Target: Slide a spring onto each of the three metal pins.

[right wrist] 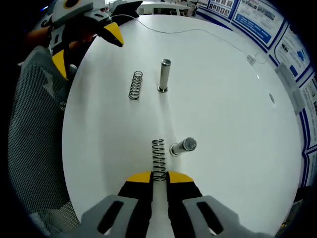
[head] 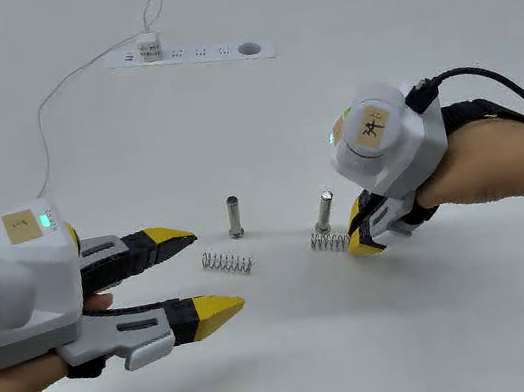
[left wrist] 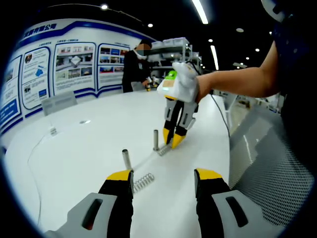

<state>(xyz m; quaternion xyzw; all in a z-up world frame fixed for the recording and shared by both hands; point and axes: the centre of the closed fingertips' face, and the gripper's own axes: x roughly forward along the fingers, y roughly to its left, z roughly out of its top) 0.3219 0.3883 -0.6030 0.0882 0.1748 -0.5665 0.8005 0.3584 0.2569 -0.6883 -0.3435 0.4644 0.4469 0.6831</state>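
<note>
Now, head view, right gripper (head: 360,243): jaws pinch one end of a spring (head: 329,240) that lies on the table (head: 447,326) just beside the foot of the right pin (head: 324,209). The low end grip probably lets the spring be lifted and tipped over the pin's top.
Head view, left gripper (head: 216,270): jaws wide apart and holding nothing. It hovers near the loose spring (head: 227,261), which lies just in front of the left pin (head: 234,216), likely waiting its turn.
Left gripper view, loose spring: on the table just ahead of the parted tips, within easy reach.
Right gripper view, spring: its near end sits between the nearly closed tips, and the coils run forward beside the right pin.
Right gripper view, pins: both upright and bare.
</note>
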